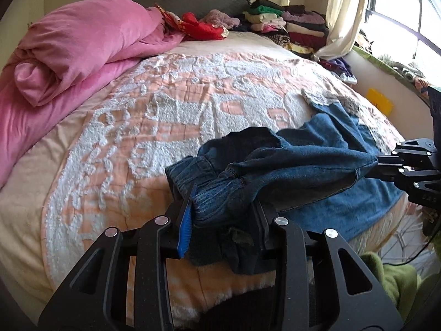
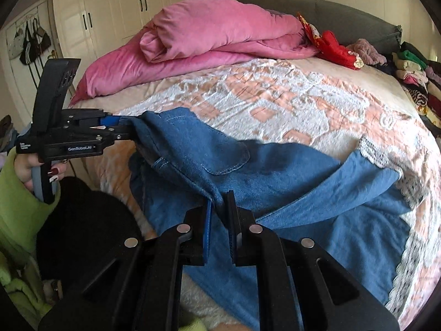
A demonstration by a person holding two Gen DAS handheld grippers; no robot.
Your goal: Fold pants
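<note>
My left gripper [image 1: 220, 215] sits at six o'clock in its own view, jaws pinching a thick bunch of the pants' [image 1: 289, 171] gathered elastic waistband, with dark lining hanging below the pads. In the right wrist view my right gripper [image 2: 219, 207] is also at six o'clock, jaws pressed nearly together on a thin fold of the same denim. The blue pants hang stretched between my two grips, lifted at the near edge of the bed while the legs trail out across the bedspread [image 1: 165, 115] toward three o'clock; a lace-trimmed cuff [image 2: 372, 149] lies flat on the cover.

Seen from the right wrist, the left gripper reaches in from nine o'clock, held by a hand [image 2: 33, 165] with dark red nails in a green sleeve [image 2: 16, 207]. From the left wrist, the right gripper enters at three o'clock, its tips buried in the cloth.

Farther off, a rolled pink duvet [image 1: 82, 49] lies at ten o'clock, a red cloth [image 1: 204, 27] near twelve, and stacks of folded clothes [image 1: 284, 24] at one o'clock beside the grey headboard [image 1: 193, 0]. A curtain [image 1: 344, 13] and window [image 1: 408, 13] stand at two o'clock; white wardrobe doors [image 2: 124, 5] show at eleven from the right wrist.
</note>
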